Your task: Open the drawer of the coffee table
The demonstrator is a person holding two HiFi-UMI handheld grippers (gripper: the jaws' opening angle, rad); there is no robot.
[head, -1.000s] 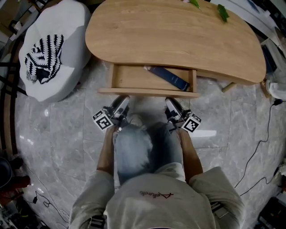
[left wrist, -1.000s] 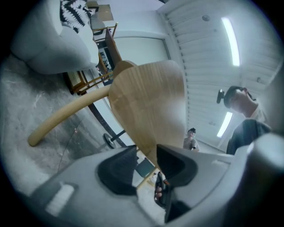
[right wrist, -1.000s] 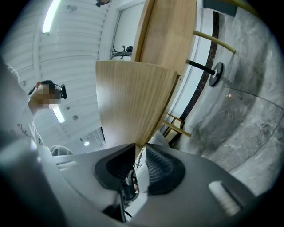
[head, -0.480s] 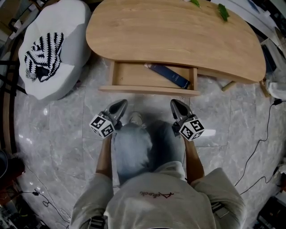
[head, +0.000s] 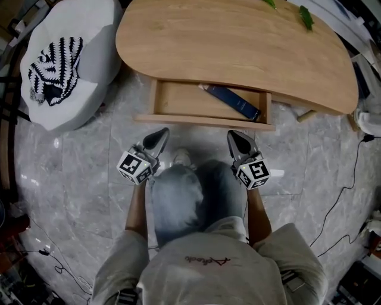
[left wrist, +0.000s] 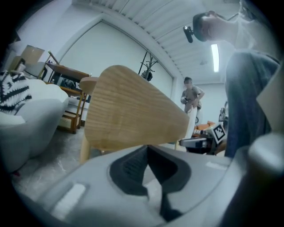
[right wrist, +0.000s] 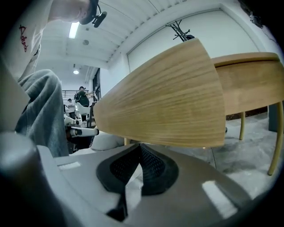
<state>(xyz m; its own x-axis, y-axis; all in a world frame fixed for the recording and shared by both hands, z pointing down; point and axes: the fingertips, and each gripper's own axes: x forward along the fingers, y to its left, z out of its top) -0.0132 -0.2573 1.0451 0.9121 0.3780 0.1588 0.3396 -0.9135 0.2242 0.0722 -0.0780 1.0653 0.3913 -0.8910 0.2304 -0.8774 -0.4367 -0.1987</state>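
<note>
The wooden coffee table (head: 238,47) fills the top of the head view. Its drawer (head: 178,98) stands pulled out beneath the near edge, with a dark blue book (head: 232,101) lying inside at the right. My left gripper (head: 159,134) and right gripper (head: 234,137) hover just short of the drawer front (head: 202,121), apart from it, both shut and empty. In the left gripper view the shut left gripper (left wrist: 147,150) points at the drawer front (left wrist: 133,111). The right gripper view shows the shut right gripper (right wrist: 140,147) below the drawer front (right wrist: 164,106).
A white pouf with a black-and-white cloth (head: 59,65) sits left of the table. Cables (head: 351,173) trail over the marble floor at the right. Green leaves (head: 306,16) lie on the tabletop. The person's knees (head: 184,196) are between the grippers. A table leg (head: 305,115) stands right of the drawer.
Both grippers have drawn back from the drawer front towards the knees, rolled over and closed their jaws. The drawer stays pulled out as before.
</note>
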